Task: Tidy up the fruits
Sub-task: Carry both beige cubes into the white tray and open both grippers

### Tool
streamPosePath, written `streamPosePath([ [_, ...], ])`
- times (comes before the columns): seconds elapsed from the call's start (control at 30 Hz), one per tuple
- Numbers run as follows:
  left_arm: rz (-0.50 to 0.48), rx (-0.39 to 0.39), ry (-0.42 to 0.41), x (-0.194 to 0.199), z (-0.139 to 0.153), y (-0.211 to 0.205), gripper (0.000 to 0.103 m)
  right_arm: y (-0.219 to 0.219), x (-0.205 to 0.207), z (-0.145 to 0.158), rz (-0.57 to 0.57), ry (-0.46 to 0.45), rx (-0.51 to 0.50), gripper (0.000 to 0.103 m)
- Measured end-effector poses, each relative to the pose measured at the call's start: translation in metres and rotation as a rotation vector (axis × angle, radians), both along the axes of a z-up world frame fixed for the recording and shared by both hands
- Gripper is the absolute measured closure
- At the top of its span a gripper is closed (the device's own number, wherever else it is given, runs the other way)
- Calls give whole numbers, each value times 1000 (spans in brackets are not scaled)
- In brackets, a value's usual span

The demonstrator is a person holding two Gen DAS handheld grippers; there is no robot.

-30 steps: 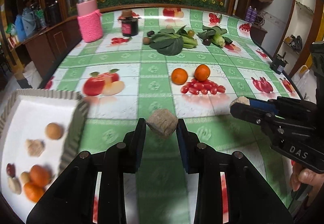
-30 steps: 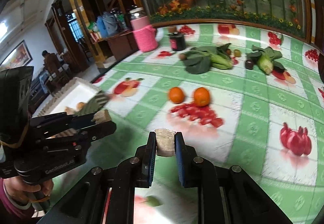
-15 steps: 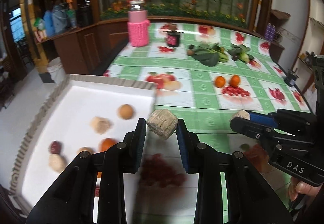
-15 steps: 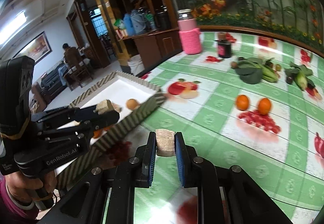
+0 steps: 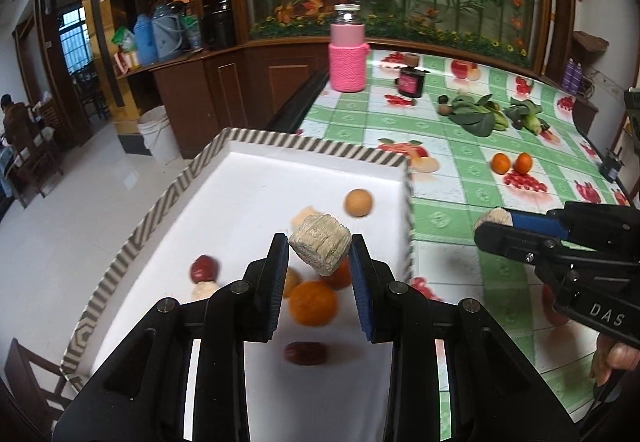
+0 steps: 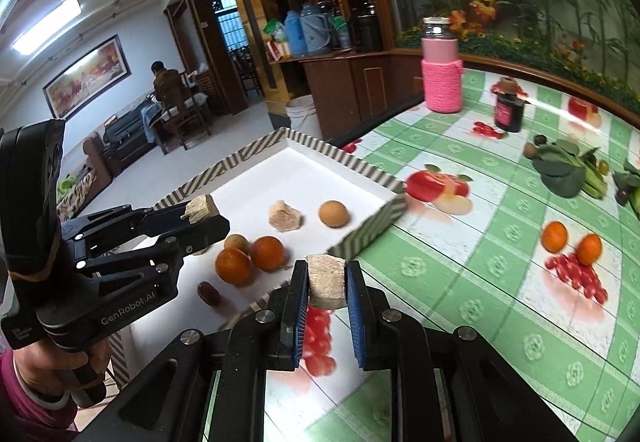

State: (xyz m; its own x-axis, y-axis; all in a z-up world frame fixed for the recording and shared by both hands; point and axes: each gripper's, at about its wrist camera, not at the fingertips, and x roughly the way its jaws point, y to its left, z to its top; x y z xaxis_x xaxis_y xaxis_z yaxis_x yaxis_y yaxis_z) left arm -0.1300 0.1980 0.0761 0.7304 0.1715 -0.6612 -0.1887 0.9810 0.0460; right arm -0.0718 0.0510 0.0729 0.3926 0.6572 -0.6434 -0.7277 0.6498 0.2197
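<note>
My left gripper (image 5: pixel 319 248) is shut on a rough beige chunk (image 5: pixel 320 244) and hangs over the white tray (image 5: pixel 256 186) with the striped rim. The tray holds oranges (image 5: pixel 313 302), a tan round fruit (image 5: pixel 358 203), red dates (image 5: pixel 305 353) and another beige piece (image 6: pixel 285 217). My right gripper (image 6: pixel 327 282) is shut on a second beige chunk (image 6: pixel 327 280), just right of the tray's near corner, above the tablecloth. Each gripper shows in the other's view: the right gripper (image 5: pixel 494 226) and the left gripper (image 6: pixel 202 212). Two oranges (image 5: pixel 512 163) lie on the table beyond.
The green checked tablecloth (image 5: pixel 452 146) carries a pink-sleeved jar (image 5: pixel 346 54), a dark small jar (image 5: pixel 410 82) and leafy greens (image 5: pixel 478 116) at the back. Wooden cabinets (image 5: pixel 224 90) and a white bucket (image 5: pixel 157 136) stand past the table's left edge. A person (image 6: pixel 166 86) sits far off.
Both grippers have swung left with their chunks still held. The tray has come from the left edge into the middle of the left wrist view, and it now lies beside the right gripper.
</note>
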Motion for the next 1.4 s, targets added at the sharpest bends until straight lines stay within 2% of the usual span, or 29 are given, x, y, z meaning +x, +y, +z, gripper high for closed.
streamPosePath([
  [0.3, 45, -2, 25, -9, -12, 23, 73, 30, 3, -5, 56, 8, -30, 85],
  [0.57, 44, -47, 52, -20, -16, 38, 73, 56, 6, -10, 100, 8, -74, 85],
  [0.87, 47, -74, 86, -25, -23, 49, 73, 88, 27, -19, 115, 8, -148, 85],
  [1.07, 42, -83, 119, -23, -31, 51, 73, 109, 39, -38, 125, 38, -210, 85],
  [1.27, 55, -91, 144, -20, -37, 56, 73, 107, 42, -41, 101, 37, -194, 82],
  [1.3, 58, -90, 146, -20, -37, 56, 72, 106, 42, -40, 101, 37, -193, 82],
  [1.4, 71, -94, 147, -20, -36, 57, 59, 100, 41, -36, 94, 33, -173, 81],
])
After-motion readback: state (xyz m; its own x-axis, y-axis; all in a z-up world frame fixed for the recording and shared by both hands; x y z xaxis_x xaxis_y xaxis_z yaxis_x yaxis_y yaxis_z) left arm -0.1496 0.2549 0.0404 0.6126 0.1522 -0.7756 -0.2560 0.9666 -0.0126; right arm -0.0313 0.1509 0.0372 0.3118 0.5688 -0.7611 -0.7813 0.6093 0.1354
